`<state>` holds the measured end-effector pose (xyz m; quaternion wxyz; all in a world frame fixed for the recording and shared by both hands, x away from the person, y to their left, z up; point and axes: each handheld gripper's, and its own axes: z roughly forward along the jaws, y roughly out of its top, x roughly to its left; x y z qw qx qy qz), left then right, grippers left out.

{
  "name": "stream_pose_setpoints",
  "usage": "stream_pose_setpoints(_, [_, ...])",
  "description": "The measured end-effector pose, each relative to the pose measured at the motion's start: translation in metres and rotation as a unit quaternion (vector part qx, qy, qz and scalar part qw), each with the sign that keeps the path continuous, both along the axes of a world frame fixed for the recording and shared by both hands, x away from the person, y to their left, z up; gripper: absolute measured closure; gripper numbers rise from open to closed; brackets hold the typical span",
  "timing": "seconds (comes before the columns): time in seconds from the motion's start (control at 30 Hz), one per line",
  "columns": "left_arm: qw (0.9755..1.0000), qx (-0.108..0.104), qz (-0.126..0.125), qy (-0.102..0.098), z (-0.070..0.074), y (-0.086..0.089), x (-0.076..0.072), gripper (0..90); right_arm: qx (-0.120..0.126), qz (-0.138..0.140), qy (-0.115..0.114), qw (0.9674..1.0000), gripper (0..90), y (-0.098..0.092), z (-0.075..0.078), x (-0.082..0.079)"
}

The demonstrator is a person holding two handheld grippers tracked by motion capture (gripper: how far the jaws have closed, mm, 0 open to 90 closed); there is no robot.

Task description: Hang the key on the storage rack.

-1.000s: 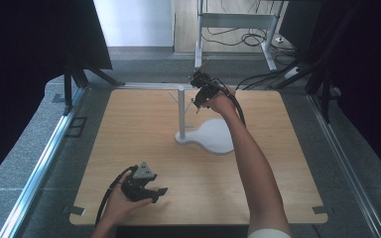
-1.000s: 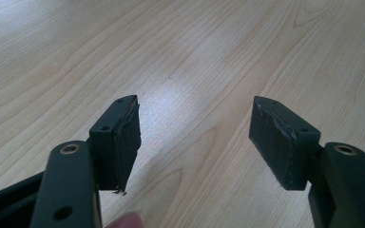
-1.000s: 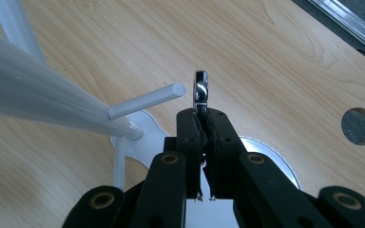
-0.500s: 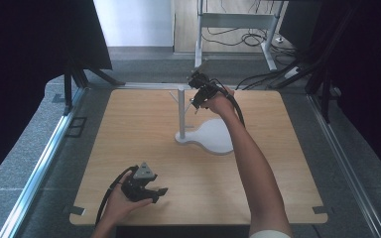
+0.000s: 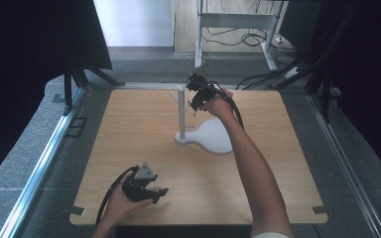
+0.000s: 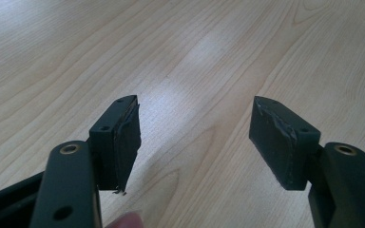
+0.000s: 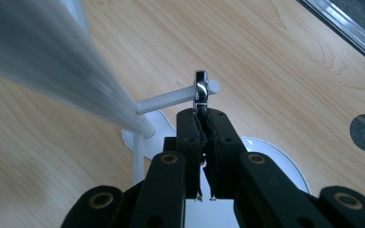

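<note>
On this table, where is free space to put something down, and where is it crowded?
Bare wood lies left of the white stand up to the table edge, and right of the reaching forearm. Crowded: by the stand's post, where the right claw holds a metal ring, and the near-left corner under the left claw.

The table (image 5: 129, 129) is seen as pale matt wood grain; the ring (image 7: 200, 90) as glossy metal; the stand (image 5: 213, 136) as smooth white plastic.
</note>
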<state>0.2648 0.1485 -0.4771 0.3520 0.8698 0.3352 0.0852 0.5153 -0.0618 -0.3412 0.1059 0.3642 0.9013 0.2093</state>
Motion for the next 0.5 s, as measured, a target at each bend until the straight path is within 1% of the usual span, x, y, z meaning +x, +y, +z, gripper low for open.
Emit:
stream_pose_setpoints(0.23, [1.0, 0.004, -0.003, 0.001, -0.001, -0.002, 0.0, 35.2, 0.003, 0.007, 0.005, 1.0, 84.1, 0.001, -0.004, -0.005])
stream_pose_setpoints(0.33, [1.0, 0.005, -0.004, 0.001, -0.001, -0.002, 0.0, 35.2, 0.014, 0.02, 0.014, 0.9996, 79.4, 0.001, -0.005, -0.009])
stream_pose_setpoints(0.5, [1.0, 0.005, -0.008, 0.001, 0.0, -0.004, -0.001, 35.2, 0.016, 0.028, 0.014, 0.9994, 75.4, -0.003, -0.006, -0.017])
